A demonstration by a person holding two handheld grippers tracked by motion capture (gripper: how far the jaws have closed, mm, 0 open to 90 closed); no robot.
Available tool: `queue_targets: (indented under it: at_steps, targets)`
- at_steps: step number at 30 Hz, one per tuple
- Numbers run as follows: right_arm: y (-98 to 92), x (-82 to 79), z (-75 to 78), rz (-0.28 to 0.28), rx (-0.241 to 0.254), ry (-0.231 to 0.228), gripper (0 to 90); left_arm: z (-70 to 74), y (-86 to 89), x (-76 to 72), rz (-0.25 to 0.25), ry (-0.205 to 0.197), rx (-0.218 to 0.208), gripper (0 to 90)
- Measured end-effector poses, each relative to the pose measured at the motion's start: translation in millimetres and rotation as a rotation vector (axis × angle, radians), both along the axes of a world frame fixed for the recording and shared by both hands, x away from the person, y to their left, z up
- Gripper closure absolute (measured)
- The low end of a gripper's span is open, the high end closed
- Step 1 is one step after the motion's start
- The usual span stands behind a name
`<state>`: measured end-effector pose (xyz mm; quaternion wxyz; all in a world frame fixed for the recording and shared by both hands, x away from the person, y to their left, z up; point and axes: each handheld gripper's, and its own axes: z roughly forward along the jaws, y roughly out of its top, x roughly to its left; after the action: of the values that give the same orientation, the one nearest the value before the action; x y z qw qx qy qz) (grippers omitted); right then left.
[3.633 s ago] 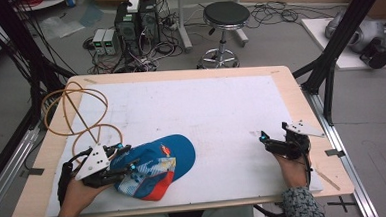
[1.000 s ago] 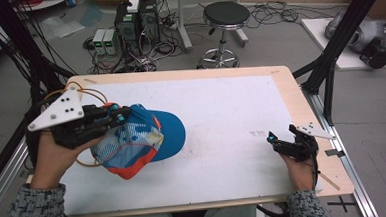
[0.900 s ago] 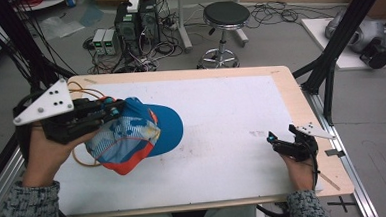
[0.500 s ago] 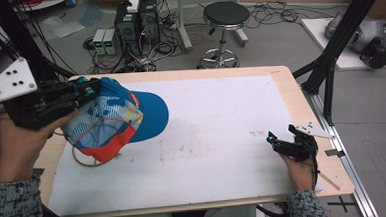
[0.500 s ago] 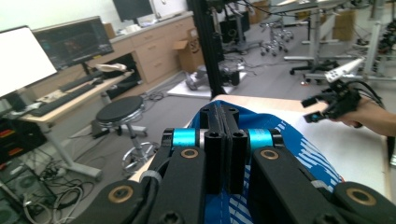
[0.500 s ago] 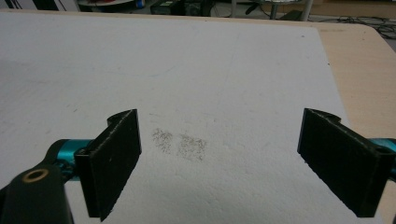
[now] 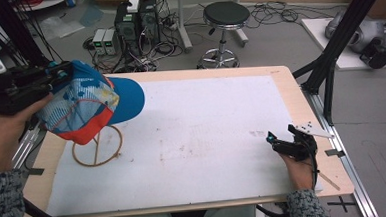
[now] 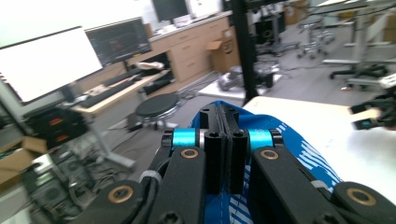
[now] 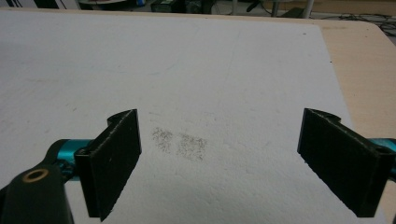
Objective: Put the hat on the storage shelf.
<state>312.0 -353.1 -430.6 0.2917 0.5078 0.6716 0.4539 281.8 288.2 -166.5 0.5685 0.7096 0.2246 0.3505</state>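
A blue baseball cap [image 7: 88, 104] with white patterned panels and an orange-red edge hangs in the air above the table's left side, brim pointing right, over a wooden ring stand [image 7: 97, 147].

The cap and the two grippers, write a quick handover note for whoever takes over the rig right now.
Left gripper: shut on the cap, held in the air above the wooden wire stand at the table's left end.
Right gripper: open, holding nothing, low over the white mat near the right edge.
Done: cap picked up.
Left: probably set it on the stand, then release.
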Motion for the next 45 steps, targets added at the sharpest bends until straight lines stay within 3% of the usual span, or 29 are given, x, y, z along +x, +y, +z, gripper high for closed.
queue_targets:
  at_steps: [11,16,28,37,45]
  targets:
    - [-0.3,-0.2,-0.1,-0.001,0.003,0.003,12.4,-24.8,34.0,12.6,0.097,0.054,-0.026,88.8]
    - [-0.4,0.2,-0.3,0.002,0.001,0.001,12.4,-33.2,43.4,17.0,0.114,0.075,-0.036,88.8]
    - [-0.4,0.3,-0.8,-0.001,0.0,0.01,12.4,-54.8,57.7,21.7,0.109,0.116,-0.058,88.7]
    - [-0.3,0.7,-1.3,0.003,-0.001,0.011,12.5,-70.3,62.9,21.8,0.066,0.122,-0.085,88.6]
    - [0.8,0.4,-1.4,0.003,0.0,0.015,12.5,-69.7,58.4,20.4,0.032,0.119,-0.115,88.6]
